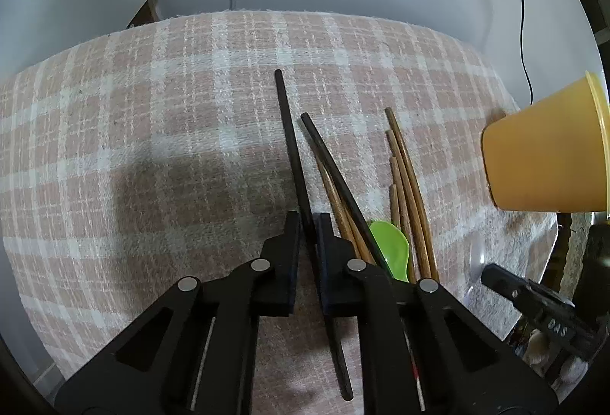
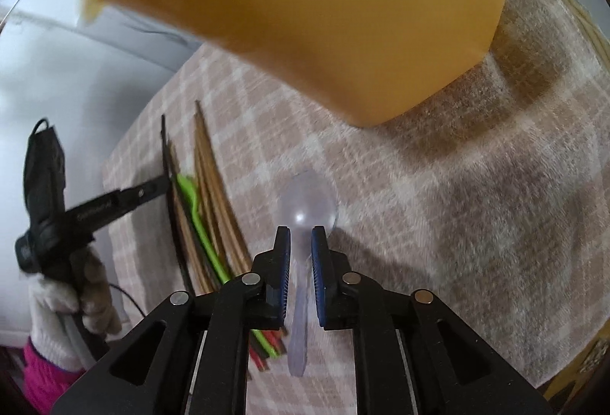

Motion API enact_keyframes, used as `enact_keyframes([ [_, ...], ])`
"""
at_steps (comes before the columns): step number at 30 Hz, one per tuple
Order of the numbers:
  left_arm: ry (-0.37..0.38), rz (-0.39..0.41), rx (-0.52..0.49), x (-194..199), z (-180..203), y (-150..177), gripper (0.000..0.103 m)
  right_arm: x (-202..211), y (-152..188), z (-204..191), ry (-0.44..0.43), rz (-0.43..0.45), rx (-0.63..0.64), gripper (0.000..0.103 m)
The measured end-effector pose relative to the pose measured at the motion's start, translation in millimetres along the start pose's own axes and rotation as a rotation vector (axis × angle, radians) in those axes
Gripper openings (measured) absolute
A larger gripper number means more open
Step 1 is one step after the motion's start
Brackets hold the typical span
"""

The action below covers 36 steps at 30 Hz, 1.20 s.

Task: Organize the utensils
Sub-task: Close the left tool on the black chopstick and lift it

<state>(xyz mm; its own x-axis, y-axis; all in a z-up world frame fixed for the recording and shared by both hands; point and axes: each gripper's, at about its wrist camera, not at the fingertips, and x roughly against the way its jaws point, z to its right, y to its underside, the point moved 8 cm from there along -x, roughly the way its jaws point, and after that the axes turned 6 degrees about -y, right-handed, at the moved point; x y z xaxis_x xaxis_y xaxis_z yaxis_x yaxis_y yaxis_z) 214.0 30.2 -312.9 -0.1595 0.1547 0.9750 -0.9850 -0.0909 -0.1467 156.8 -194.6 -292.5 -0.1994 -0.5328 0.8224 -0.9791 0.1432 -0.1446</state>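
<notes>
Closest to us in the left wrist view, our left gripper (image 1: 307,224) is clamped on a black chopstick (image 1: 290,144), which runs up past the fingertips and back down under the claw. Just to the right of it a second black chopstick (image 1: 331,167) lies slanted over a bundle of wooden chopsticks (image 1: 410,194), with a green spoon (image 1: 392,247) tucked among them, all on the pink checked cloth (image 1: 152,110). Our right gripper (image 2: 301,236) has its jaws a little apart, and a clear plastic spoon (image 2: 307,203) sits between them, its handle running back under the claw and its bowl just ahead of the fingertips; we cannot tell whether the pads press on it. Above and ahead of that claw hangs a yellow cup (image 2: 324,15), blurred and tilted. Well to its left we see a gloved hand (image 2: 65,297) holding the other gripper.
</notes>
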Motion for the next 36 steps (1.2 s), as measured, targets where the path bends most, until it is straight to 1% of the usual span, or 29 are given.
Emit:
enact_keyframes([
  [2, 0.004, -0.003, 0.005, -0.2, 0.7, -3.6, 0.006, -1.0, -4.5, 2.7, 0.004, 0.006, -0.007, 0.011],
  [3, 0.007, -0.004, 0.008, -0.7, 1.6, -3.9, 0.006, -1.5, -5.7, 3.7, 0.005, 0.008, -0.012, 0.016],
  [5, 0.013, -0.007, 0.015, -0.6, 1.6, -0.6, 0.006, -1.8, -7.7, 8.5, -0.005, 0.006, -0.036, 0.021],
  [12, 0.016, -0.006, 0.010, 3.1, -7.4, 16.4, 0.005, 5.2, -9.2, 20.7, -0.038, 0.009, -0.052, 0.023],
  [14, 0.015, -0.004, 0.007, 3.2, -8.6, 16.6, 0.005, 4.5, 0.8, 17.0, -0.032, 0.019, -0.047, 0.023],
  [17, 0.016, -0.002, 0.006, 3.9, -8.8, 20.7, 0.005, 2.0, 1.3, 11.3, -0.030, 0.033, -0.038, 0.023],
  [19, 0.014, -0.002, 0.005, 4.0, -8.9, 20.5, 0.005, -0.9, 3.5, 5.3, -0.041, 0.038, -0.040, 0.016],
  [24, 0.016, 0.002, 0.011, 4.4, -6.0, 25.0, 0.005, 3.0, 3.2, -6.2, -0.068, 0.069, -0.022, 0.007],
  [27, 0.018, 0.000, 0.015, 6.3, -3.7, 28.9, 0.005, 5.9, 3.3, -10.7, -0.063, 0.063, 0.006, 0.006],
  [29, 0.019, 0.000, 0.016, 6.5, -4.3, 31.8, 0.005, 0.1, 4.8, -17.3, -0.061, 0.055, 0.011, 0.006],
  [33, 0.029, -0.002, 0.028, 6.5, -5.5, 33.4, 0.005, -8.6, 2.7, -27.9, -0.047, 0.013, 0.059, 0.006],
  [36, 0.042, 0.011, 0.050, 11.5, -10.5, 29.2, 0.004, -14.4, 0.7, -41.5, -0.026, 0.022, 0.111, 0.002],
])
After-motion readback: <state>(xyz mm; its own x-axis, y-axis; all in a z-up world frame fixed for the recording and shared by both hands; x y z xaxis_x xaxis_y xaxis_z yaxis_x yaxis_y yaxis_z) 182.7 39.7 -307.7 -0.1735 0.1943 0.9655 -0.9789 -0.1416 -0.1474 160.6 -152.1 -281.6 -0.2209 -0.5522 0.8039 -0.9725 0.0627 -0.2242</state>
